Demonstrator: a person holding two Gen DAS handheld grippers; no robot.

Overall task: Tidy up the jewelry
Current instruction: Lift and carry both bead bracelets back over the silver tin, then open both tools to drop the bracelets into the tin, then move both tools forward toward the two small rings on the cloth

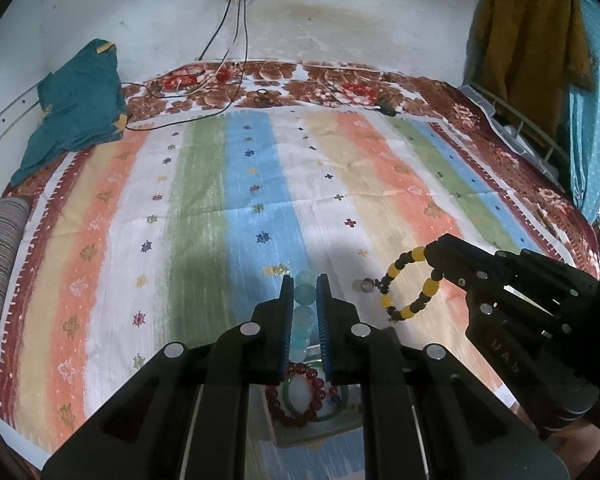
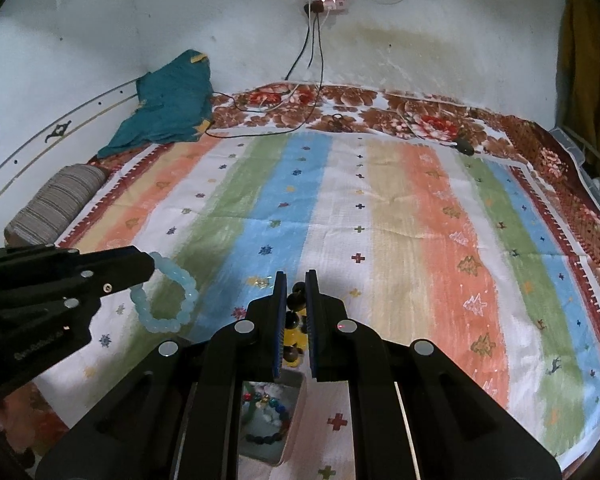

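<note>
The left gripper (image 1: pixel 305 280) pointed steeply down over the striped bedspread (image 1: pixel 204 184), its jaws clamped on a pale blue bead bracelet (image 1: pixel 304 312). In the right wrist view that bracelet (image 2: pixel 168 296) hung as an open loop of translucent, glassy round beads from the tip of the left gripper (image 2: pixel 150 266), clear of the cloth.

Just beside it, the right gripper (image 2: pixel 296 280) was tilted down at a similar slant, its jaws pressed together on a yellow and black bead bracelet (image 2: pixel 294 320). From the left wrist view the bracelet (image 1: pixel 414 288) dangled in a ring from the right gripper (image 1: pixel 430 252), amber-yellow beads set between runs of smaller black ones, with a small clear bead (image 1: pixel 366 285) sticking out at its left side.

Both grippers stood side by side, near each other but apart, over the near end of the bed. Below them lay a shallow tray (image 1: pixel 320 432) holding a dark red bead bracelet (image 1: pixel 296 396) and a green bangle (image 1: pixel 332 414); in the right wrist view the tray (image 2: pixel 296 384) held more mixed beads, too cramped between the fingers to tell apart. A teal cloth (image 1: pixel 76 104) lay heaped at the far left corner of the bed.
</note>
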